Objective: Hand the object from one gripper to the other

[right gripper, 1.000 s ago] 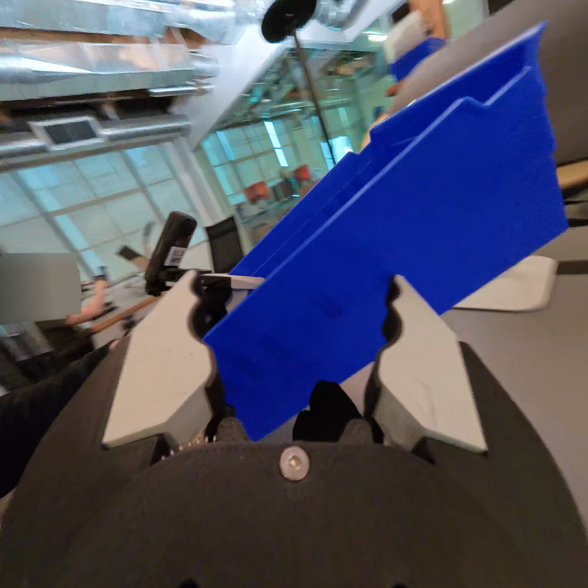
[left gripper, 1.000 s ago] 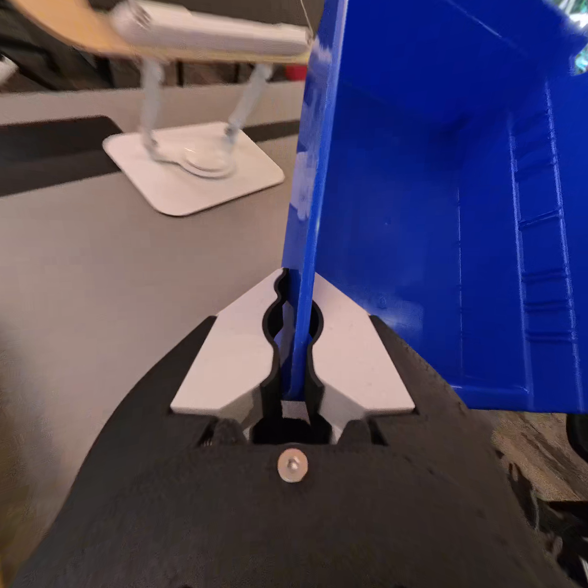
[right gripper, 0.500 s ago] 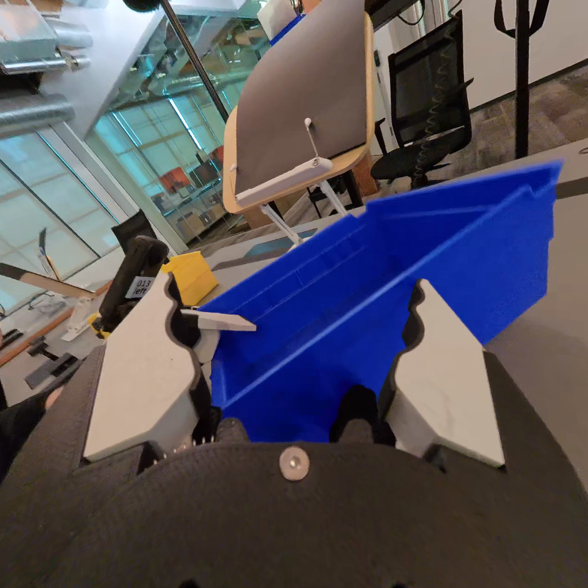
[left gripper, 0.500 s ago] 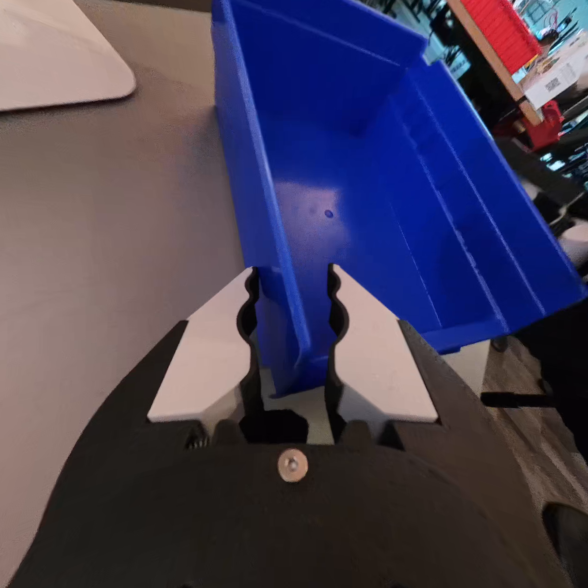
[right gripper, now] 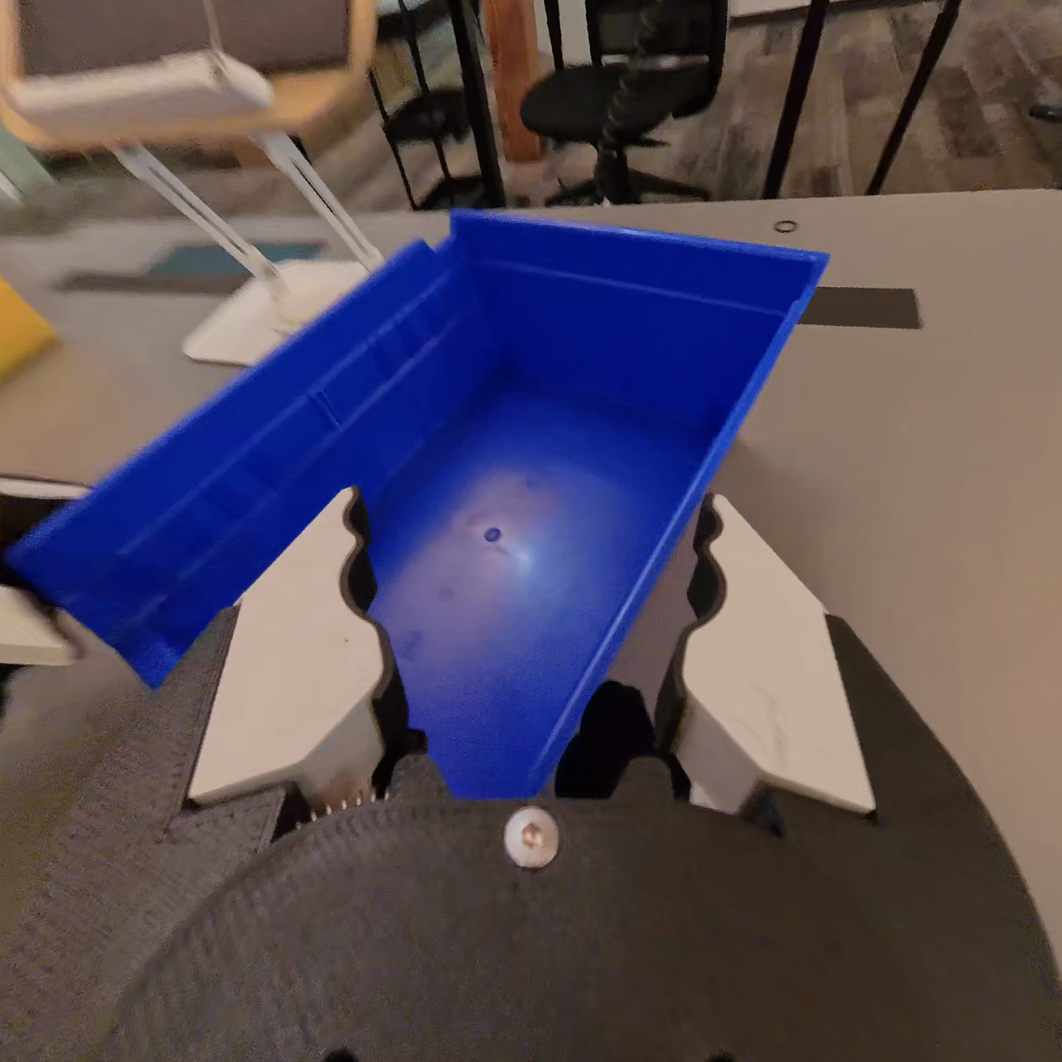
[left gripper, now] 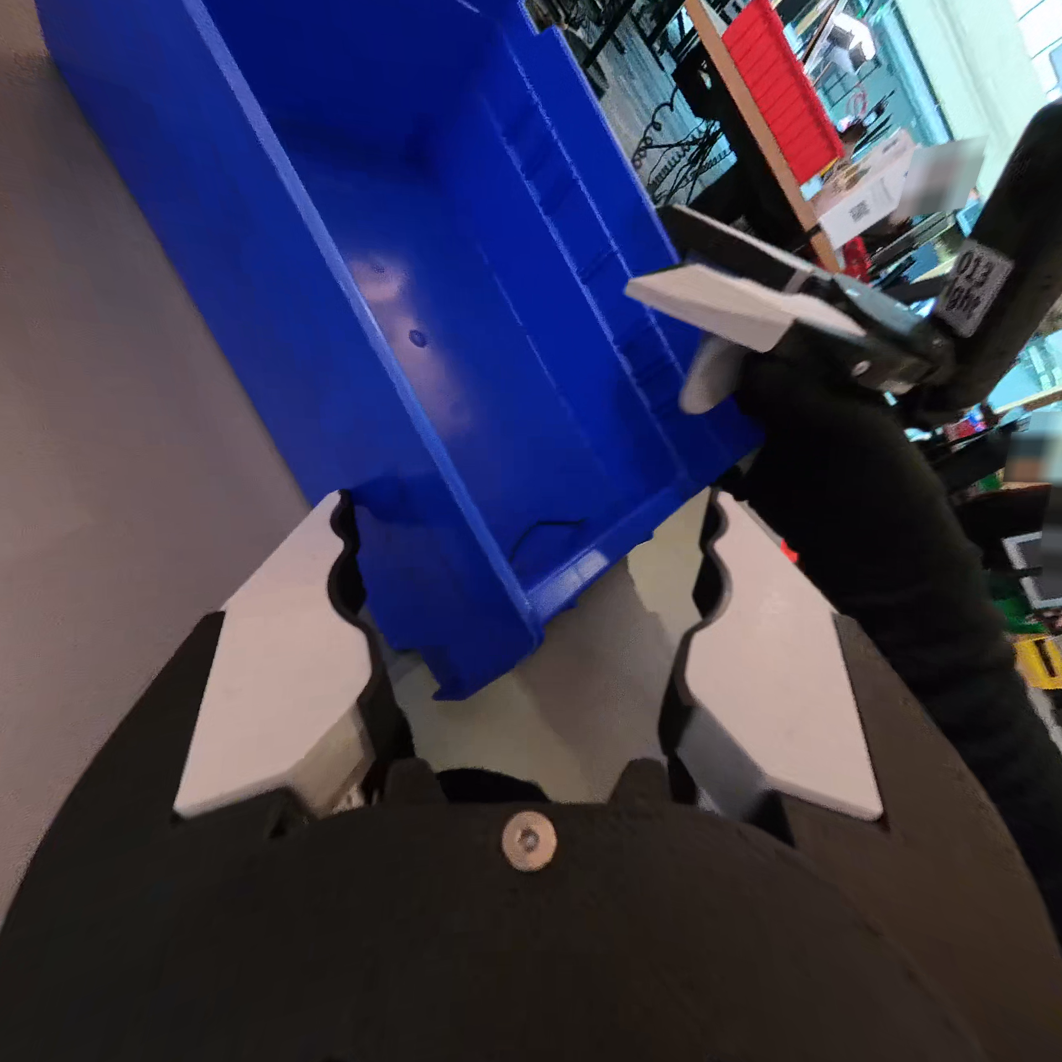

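Observation:
A blue open-topped plastic bin (left gripper: 437,241) appears to rest on the grey table (left gripper: 103,402). My left gripper (left gripper: 526,497) is open wide, with the bin's near corner between its fingers and no grip on it. My right gripper (right gripper: 531,497) is also open wide. The bin (right gripper: 517,460) reaches to its palm, and one long wall runs between its fingers without being clamped. The right gripper also shows in the left wrist view (left gripper: 689,345), at the bin's right wall. The left gripper's white fingers (right gripper: 29,632) show blurred at the far left of the right wrist view.
A white lamp base (right gripper: 253,327) stands on the table (right gripper: 919,460) behind the bin. A yellow object (right gripper: 17,339) lies at the far left and a black strip (right gripper: 856,316) at the back right. An office chair (right gripper: 620,97) stands beyond. A black sleeve (left gripper: 862,546) holds the right gripper.
My left gripper was shut on the bin's wall and has opened wide and let go. The bin has come down from a raised tilt onto the table. My right gripper stayed open.

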{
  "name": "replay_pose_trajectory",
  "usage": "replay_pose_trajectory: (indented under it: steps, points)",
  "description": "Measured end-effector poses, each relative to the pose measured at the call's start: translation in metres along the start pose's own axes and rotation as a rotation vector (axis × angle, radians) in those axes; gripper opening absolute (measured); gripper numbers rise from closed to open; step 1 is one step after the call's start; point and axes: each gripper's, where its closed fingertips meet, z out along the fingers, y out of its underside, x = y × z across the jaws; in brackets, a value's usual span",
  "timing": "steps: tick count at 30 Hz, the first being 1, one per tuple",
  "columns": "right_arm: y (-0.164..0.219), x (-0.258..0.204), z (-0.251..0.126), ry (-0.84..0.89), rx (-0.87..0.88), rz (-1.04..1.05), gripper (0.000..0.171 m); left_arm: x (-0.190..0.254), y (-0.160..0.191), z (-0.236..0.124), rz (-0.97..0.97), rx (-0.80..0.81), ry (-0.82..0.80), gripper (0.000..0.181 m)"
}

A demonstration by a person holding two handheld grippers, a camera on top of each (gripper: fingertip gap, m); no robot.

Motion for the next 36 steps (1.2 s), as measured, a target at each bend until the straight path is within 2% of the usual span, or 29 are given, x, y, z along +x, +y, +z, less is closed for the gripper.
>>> replay_pose_trajectory:
  steps: [3, 6, 9, 10, 11, 13, 15, 17, 19, 21, 25, 27, 28, 30, 32, 36]
  points:
    - [-0.008, 0.019, 0.006, -0.008, -0.007, 0.008, 0.108, 0.01, -0.008, 0.017, -0.03, 0.015, 0.024, 0.13]
    - [-0.01, 0.055, 0.009, 0.084, -0.069, -0.104, 0.105, 0.021, -0.008, 0.031, -0.023, -0.008, 0.079, 0.127]
    - [-0.019, 0.086, 0.013, 0.134, -0.072, -0.161, 0.09, 0.031, -0.008, 0.038, -0.056, -0.07, 0.193, 0.121]
    - [-0.018, 0.095, 0.014, 0.155, -0.108, -0.18, 0.081, 0.037, -0.007, 0.034, -0.078, -0.099, 0.25, 0.116]
    - [-0.018, 0.103, 0.013, 0.192, -0.151, -0.226, 0.081, 0.038, -0.008, 0.028, -0.048, -0.105, 0.257, 0.114]
    - [-0.037, 0.119, 0.0, 0.344, -0.157, -0.381, 0.088, 0.032, -0.011, 0.009, 0.061, -0.091, 0.211, 0.118]
    - [-0.062, 0.115, -0.018, 0.46, -0.144, -0.518, 0.101, 0.026, -0.01, -0.018, 0.119, -0.093, 0.175, 0.121]
    - [-0.088, 0.082, -0.03, 0.464, -0.07, -0.59, 0.11, 0.006, -0.005, -0.049, 0.225, -0.103, 0.07, 0.124]
    - [-0.095, 0.028, -0.028, 0.344, -0.036, -0.589, 0.128, -0.02, 0.003, -0.082, 0.297, -0.108, -0.038, 0.129]
    - [-0.092, -0.035, -0.022, 0.221, -0.018, -0.61, 0.136, -0.06, 0.011, -0.113, 0.342, -0.116, -0.214, 0.15]
    - [-0.047, -0.163, 0.005, -0.076, -0.093, -0.622, 0.139, -0.127, 0.03, -0.173, 0.378, -0.136, -0.501, 0.158]
    - [-0.019, -0.211, 0.022, -0.209, -0.145, -0.569, 0.146, -0.14, 0.041, -0.19, 0.308, -0.134, -0.511, 0.158]
    - [-0.01, -0.23, 0.031, -0.249, -0.144, -0.548, 0.146, -0.147, 0.044, -0.198, 0.298, -0.134, -0.534, 0.158]
    - [0.011, -0.26, 0.052, -0.335, -0.165, -0.501, 0.159, -0.163, 0.047, -0.212, 0.327, -0.139, -0.601, 0.158]
    - [0.038, -0.282, 0.072, -0.398, -0.228, -0.476, 0.159, -0.173, 0.045, -0.221, 0.378, -0.141, -0.653, 0.158]
    - [0.064, -0.295, 0.104, -0.374, -0.286, -0.526, 0.159, -0.19, 0.047, -0.223, 0.371, -0.151, -0.675, 0.158]
